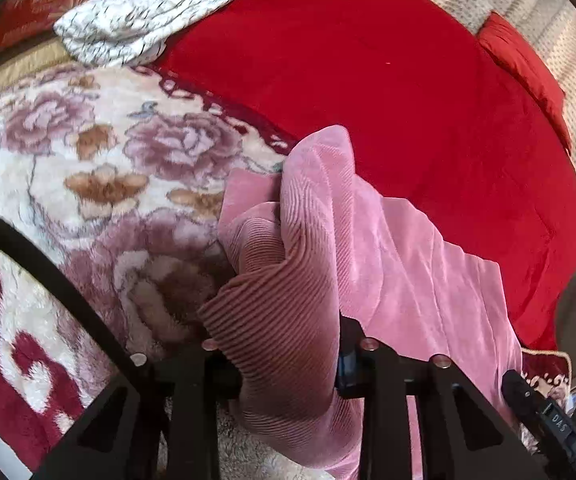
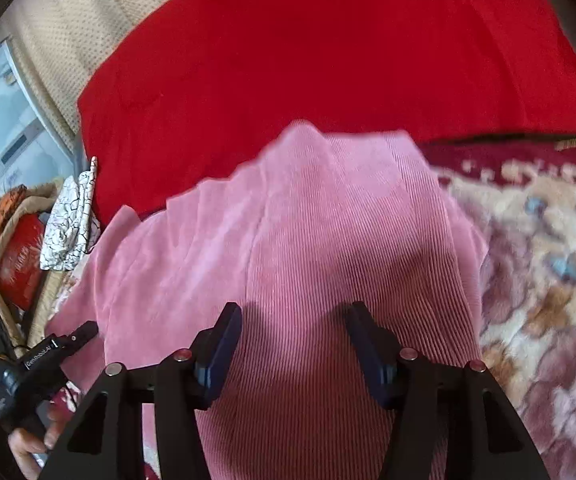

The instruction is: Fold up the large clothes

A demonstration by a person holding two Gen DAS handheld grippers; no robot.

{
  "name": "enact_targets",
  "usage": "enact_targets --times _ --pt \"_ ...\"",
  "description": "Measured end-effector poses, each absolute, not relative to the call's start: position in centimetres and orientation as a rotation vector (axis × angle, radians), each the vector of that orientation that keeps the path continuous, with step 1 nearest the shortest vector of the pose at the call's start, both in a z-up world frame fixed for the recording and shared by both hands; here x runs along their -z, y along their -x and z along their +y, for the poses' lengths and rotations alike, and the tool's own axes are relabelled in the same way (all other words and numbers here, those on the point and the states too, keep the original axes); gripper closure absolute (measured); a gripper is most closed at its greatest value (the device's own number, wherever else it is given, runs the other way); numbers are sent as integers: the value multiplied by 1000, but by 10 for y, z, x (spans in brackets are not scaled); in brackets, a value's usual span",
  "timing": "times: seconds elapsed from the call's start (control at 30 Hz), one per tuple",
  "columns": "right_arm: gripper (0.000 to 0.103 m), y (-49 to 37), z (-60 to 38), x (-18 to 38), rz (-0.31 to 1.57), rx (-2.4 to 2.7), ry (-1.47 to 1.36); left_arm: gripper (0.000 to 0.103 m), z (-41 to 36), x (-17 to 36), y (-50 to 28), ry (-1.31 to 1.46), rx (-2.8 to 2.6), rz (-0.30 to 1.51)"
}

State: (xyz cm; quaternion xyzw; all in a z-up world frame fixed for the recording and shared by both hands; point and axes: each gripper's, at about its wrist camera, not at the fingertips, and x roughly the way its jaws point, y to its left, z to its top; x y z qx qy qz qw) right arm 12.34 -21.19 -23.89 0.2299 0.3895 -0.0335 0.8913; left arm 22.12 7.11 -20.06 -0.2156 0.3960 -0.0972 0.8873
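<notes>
Sunlight is falling across a bed spread with a floral plush blanket [image 1: 87,168] and a plain red cover [image 1: 408,100], where a pink ribbed garment [image 1: 388,248] is lying partly on each.

Seen from the left wrist camera, the left gripper [image 1: 288,364] is pinching a bunched fold of the pink ribbed garment, the cloth filling the gap between its 2 dark fingers [image 1: 346,360] and rising in a ridge just beyond the tips. Beyond that ridge the garment is running flat toward the red cover. A white cloth with black crackle lines [image 1: 127,20] is sitting well beyond the garment, at the far edge of the floral blanket, with a red printed bag [image 1: 43,0] beside it.

Seen from the right wrist camera, the right gripper [image 2: 294,356] is hovering over the pink ribbed garment [image 2: 328,220] with its jaws spread; the 2 blue pads [image 2: 219,356] are standing apart and no cloth is caught between them, though whether the tips are touching the fabric below cannot be told. The garment's far hem is lying against the red cover [image 2: 328,48], and the floral blanket [image 2: 548,280] is showing just to the right of it. To the left of the garment, the other handheld gripper body [image 2: 39,364] is visible, gripped by a hand [image 2: 27,444].
</notes>
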Motion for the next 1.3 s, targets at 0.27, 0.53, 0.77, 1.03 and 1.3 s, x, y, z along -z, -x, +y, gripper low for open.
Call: enact_targets --times 0.27,0.53,0.77,1.03,1.3 --pt "39 -123 -220 242 797 56 -538 76 22 156 -186 129 324 637" --pt "30 -135 -238 235 778 -154 -750 77 -47 176 -153 -184 491 593" --pt "17 -175 -205 227 837 -381 -735 77 -53 183 -144 -235 516 568" --pt "14 -205 -145 240 963 -497 -646 75 -36 187 -125 -233 537 535" --pt "28 -223 -107 244 918 -393 -472 72 2 187 -103 -248 572 539"
